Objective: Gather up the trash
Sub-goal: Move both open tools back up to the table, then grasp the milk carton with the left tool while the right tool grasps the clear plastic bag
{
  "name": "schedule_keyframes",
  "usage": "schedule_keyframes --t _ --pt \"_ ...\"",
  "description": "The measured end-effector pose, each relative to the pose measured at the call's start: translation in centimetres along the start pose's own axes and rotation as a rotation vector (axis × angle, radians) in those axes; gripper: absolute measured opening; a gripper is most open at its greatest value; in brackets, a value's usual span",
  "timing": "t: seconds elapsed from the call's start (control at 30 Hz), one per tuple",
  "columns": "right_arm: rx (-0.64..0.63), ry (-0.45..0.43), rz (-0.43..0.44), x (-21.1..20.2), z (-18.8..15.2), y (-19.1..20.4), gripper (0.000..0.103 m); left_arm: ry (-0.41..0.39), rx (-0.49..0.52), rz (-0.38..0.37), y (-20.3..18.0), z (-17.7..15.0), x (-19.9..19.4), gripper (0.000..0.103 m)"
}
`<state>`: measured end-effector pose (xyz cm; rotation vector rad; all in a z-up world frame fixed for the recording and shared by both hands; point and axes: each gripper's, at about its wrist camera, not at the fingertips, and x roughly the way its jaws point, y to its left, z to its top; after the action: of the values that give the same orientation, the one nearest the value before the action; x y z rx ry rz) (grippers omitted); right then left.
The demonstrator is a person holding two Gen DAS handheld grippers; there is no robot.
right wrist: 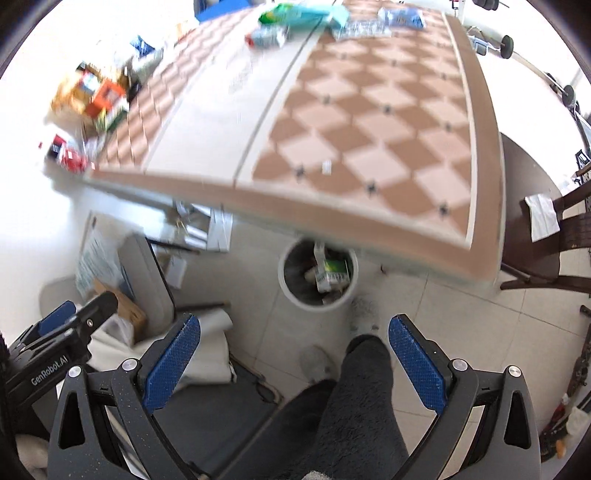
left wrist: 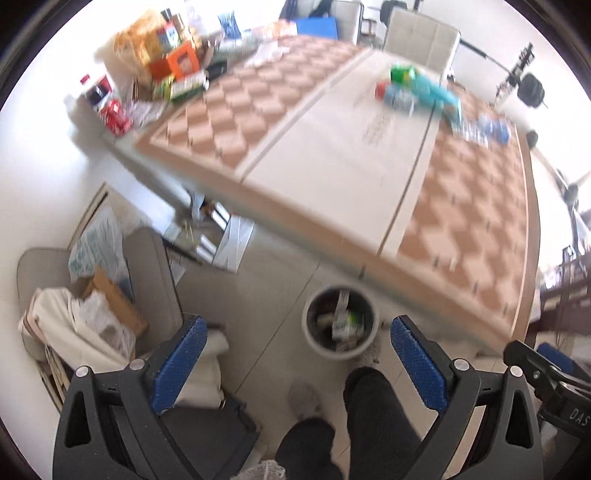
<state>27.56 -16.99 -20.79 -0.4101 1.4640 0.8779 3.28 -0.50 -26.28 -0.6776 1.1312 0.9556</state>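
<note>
A white round bin (left wrist: 371,334) stands on the floor at the table's near edge, with cartons and wrappers inside; it also shows in the right wrist view (right wrist: 286,286). Trash lies at the far end of the checkered table (left wrist: 332,155): a green and teal packet (left wrist: 424,83), a red-capped item (left wrist: 382,90) and blue wrappers (left wrist: 487,129); the packet shows too in the right wrist view (right wrist: 291,13). My left gripper (left wrist: 297,365) is open and empty, above the floor near the bin. My right gripper (right wrist: 293,363) is open and empty beside it.
Boxes and packets (left wrist: 166,55) crowd the table's far left corner. A grey chair (left wrist: 74,295) piled with bags stands left. A dark wooden chair (right wrist: 539,236) stands right. The person's dark-trousered legs (right wrist: 351,406) are below the grippers.
</note>
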Motion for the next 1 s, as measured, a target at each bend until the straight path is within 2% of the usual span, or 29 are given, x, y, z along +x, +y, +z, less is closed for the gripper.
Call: schedule_keyframes --t 0.13,0.33,0.47,0.63,0.67,0.73,0.77,0.93,1.0 --pt "0.042 -0.042 -0.011 -1.7 6.4 -1.7 0.103 0.031 -0.025 -0.044 -2.3 6.4 0.9 0.102" --pt "0.163 -0.068 -0.027 -1.4 20.5 -7.0 0.103 0.111 -0.111 -0.073 -7.4 17.1 5.0 0.102" --pt "0.245 -0.085 -0.047 0.8 30.9 -10.7 0.103 0.185 -0.211 -0.112 -10.5 24.5 9.7 0.102" --pt "0.356 -0.074 -0.079 4.7 41.1 -15.6 0.103 0.277 -0.341 -0.156 -12.8 31.6 16.9 0.100" --pt "0.376 -0.072 -0.073 5.4 42.3 -16.4 0.102 0.298 -0.362 -0.166 -13.1 32.5 18.4 0.100" --pt "0.418 -0.059 -0.065 7.1 44.6 -18.1 0.084 0.329 -0.399 -0.173 -13.5 34.0 21.0 0.100" --pt "0.442 -0.037 -0.055 8.1 45.9 -19.1 0.071 0.340 -0.418 -0.174 -13.6 34.6 22.0 0.100" --pt "0.536 0.004 -0.042 11.6 48.9 -21.9 0.071 0.386 -0.477 -0.168 -13.7 35.9 25.7 0.099" --pt "0.577 0.021 -0.025 12.9 49.8 -22.5 0.075 0.393 -0.447 -0.141 -14.0 36.1 26.3 0.087"
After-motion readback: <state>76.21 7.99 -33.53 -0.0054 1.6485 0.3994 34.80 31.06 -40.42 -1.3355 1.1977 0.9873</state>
